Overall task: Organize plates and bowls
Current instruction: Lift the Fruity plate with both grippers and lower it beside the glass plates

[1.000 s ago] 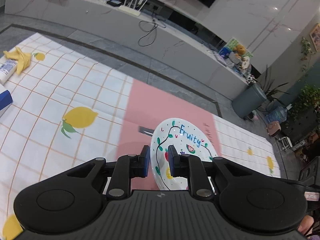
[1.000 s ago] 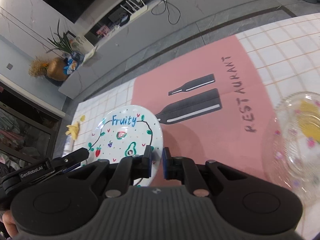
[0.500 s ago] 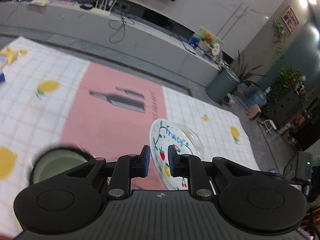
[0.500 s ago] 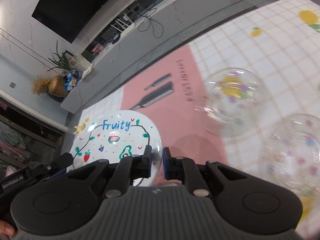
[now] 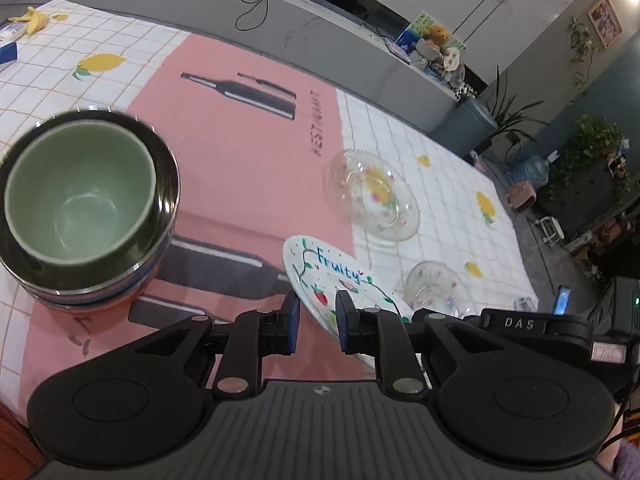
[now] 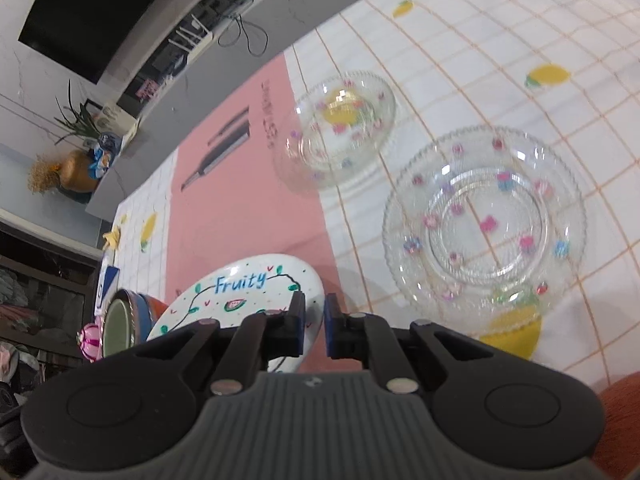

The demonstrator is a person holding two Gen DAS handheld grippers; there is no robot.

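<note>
Plate with the "Fruity" lettering [image 5: 340, 280] is held tilted above the counter [image 5: 248, 184], carried between two grippers: the left gripper [image 5: 317, 322] has its jaws narrowed onto the plate's near rim, and the right gripper [image 6: 314, 330] has its jaws almost fully closed on the opposite edge. Taking that plate as the landmark, a stack of bowls [image 5: 86, 212], a green one nested in darker ones, stands to its left in the left wrist view; a clear glass plate [image 5: 374, 194] with small flowers lies just beyond it, and a second glass plate [image 5: 438, 290] sits close beside its far edge, on the right gripper's side. Judging by the task, the painted plate is probably meant to land on one of the glass plates. The risk is in the shared grip: if the two hands drift apart or twist unevenly, the glazed rim could slip from one pair of jaws and the plate would swing down and strike glass. Coming down while this tilted could also chip the nearer glass plate or push it across the cloth.
</note>
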